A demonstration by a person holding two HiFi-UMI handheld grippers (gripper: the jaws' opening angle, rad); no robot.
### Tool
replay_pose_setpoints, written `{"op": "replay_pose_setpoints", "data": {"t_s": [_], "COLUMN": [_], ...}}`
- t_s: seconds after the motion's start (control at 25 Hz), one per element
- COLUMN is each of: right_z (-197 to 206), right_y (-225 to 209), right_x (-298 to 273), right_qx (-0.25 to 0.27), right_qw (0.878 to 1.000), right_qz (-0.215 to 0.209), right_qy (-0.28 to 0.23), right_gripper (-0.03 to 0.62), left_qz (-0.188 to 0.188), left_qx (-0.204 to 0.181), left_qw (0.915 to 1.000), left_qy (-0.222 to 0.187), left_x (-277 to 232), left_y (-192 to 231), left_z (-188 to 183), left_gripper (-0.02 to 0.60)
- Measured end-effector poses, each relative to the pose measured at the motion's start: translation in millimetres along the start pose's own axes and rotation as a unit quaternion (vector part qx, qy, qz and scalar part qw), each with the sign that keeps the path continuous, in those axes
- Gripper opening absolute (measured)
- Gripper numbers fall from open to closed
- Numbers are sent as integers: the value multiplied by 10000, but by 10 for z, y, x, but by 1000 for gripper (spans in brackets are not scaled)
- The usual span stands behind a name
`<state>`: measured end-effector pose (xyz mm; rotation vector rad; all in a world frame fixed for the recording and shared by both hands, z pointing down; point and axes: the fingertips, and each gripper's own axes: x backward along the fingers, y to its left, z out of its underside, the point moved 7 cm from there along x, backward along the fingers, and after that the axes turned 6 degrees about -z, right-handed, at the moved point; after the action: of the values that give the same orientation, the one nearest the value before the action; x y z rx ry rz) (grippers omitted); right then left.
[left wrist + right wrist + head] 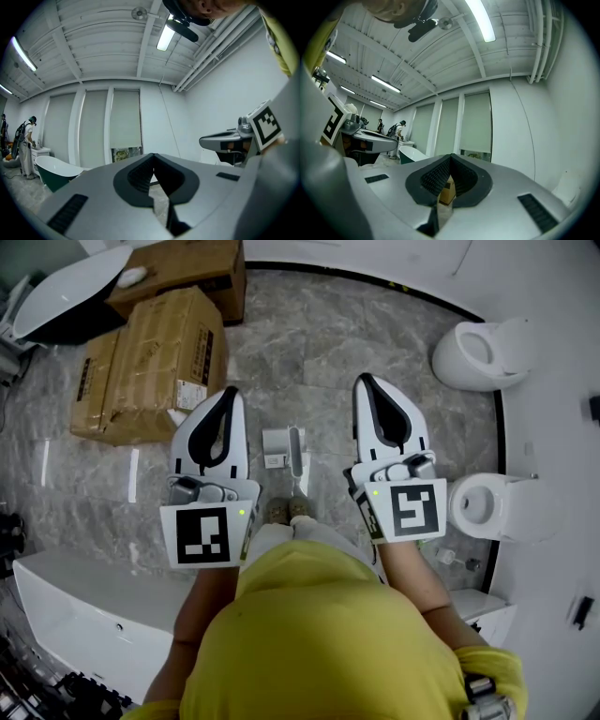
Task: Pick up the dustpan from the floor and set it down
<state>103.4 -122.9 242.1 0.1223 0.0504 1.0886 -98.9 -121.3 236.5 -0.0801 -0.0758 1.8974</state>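
The dustpan [284, 450], grey and white with an upright handle, stands on the marble floor just ahead of the person's shoes. It lies between the two grippers and well below them. My left gripper [229, 392] is held level to the left of the dustpan with its jaws together and nothing in them; its tips [153, 155] meet in its own view. My right gripper [364, 381] hangs level to the right, also shut and empty, and its tips [450, 157] touch. Neither gripper view shows the dustpan.
Cardboard boxes [155, 362] are stacked at the far left, beside a dark bathtub [70, 292]. Two white toilets [483, 352] [497, 507] stand at the right by a curved black floor line. A white tub rim [75, 601] lies at the near left. People stand far off [26, 140].
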Motion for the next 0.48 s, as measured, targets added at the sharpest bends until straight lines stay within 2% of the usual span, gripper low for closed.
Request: {"op": "replay_pose_setpoints", "data": {"t_s": [0.48], "right_z": [45], "right_y": [-5], "right_x": [31], "right_qx": [-33], "right_qw": [10000], "right_qz": [13], "right_qy": [11], "right_gripper": [9], "left_qz": [44], "left_qx": [0], "left_qw": [10000], "left_qy": [-67], "left_x": [-15], "left_y": [-45], "left_z": [-16], "left_gripper": [2]}}
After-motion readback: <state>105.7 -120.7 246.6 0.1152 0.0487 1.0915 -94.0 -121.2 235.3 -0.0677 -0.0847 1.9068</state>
